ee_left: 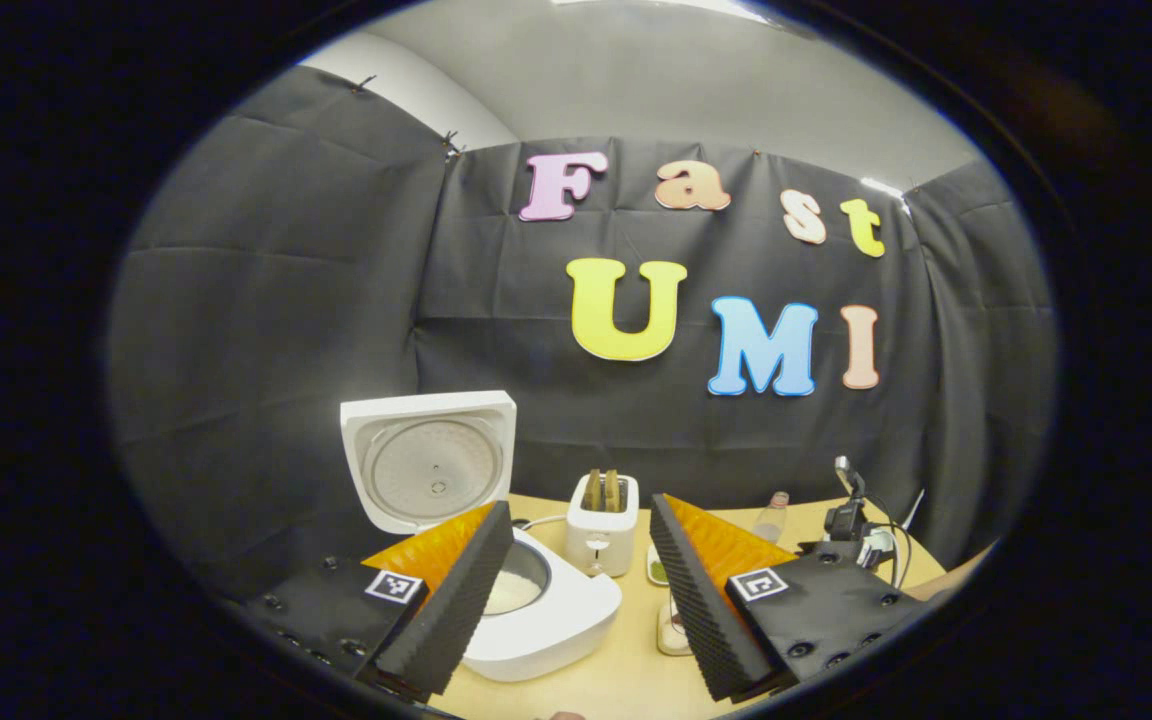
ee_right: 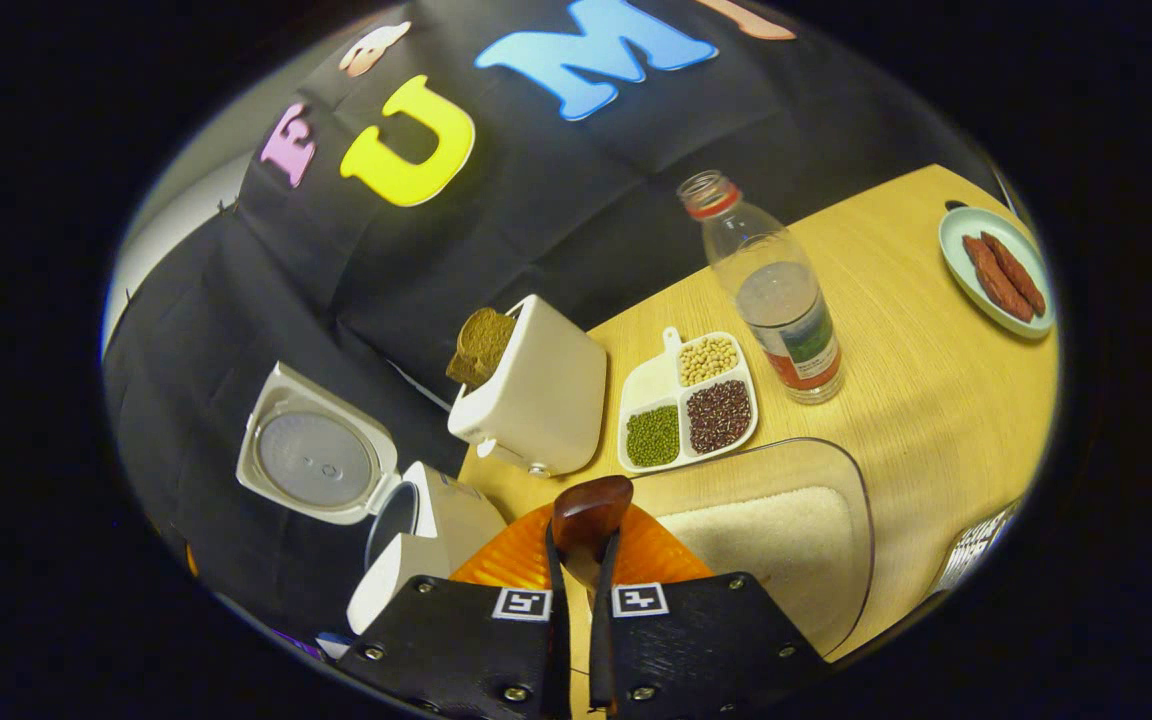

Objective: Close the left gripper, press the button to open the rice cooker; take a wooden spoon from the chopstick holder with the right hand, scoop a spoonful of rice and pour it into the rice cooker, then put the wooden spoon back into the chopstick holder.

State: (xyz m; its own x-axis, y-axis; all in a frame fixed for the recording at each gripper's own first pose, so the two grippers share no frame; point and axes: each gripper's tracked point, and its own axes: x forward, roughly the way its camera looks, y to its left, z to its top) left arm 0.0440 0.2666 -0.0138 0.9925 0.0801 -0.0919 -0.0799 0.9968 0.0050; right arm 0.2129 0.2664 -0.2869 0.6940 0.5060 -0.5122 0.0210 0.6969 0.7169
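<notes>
two grippers | left [ee_left: 581, 590] spread, cooker [ee_left: 536, 600] lid up | right [ee_right: 578, 560] pinching spoon [ee_right: 591, 515] near rice tray [ee_right: 796, 540] | i judge scoop step; next dip bowl into rice

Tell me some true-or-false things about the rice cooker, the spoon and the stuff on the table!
1. The rice cooker has its lid up. True.
2. The right gripper is shut on the wooden spoon. True.
3. The toaster is empty. False: a slice of brown bread sticks out of it.
4. The left gripper is shut. False: its fingers stand wide apart.
5. The bottle has no cap on. True.
6. The divided dish holds sausages. False: it holds beans; the sausages lie on a plate.
</notes>
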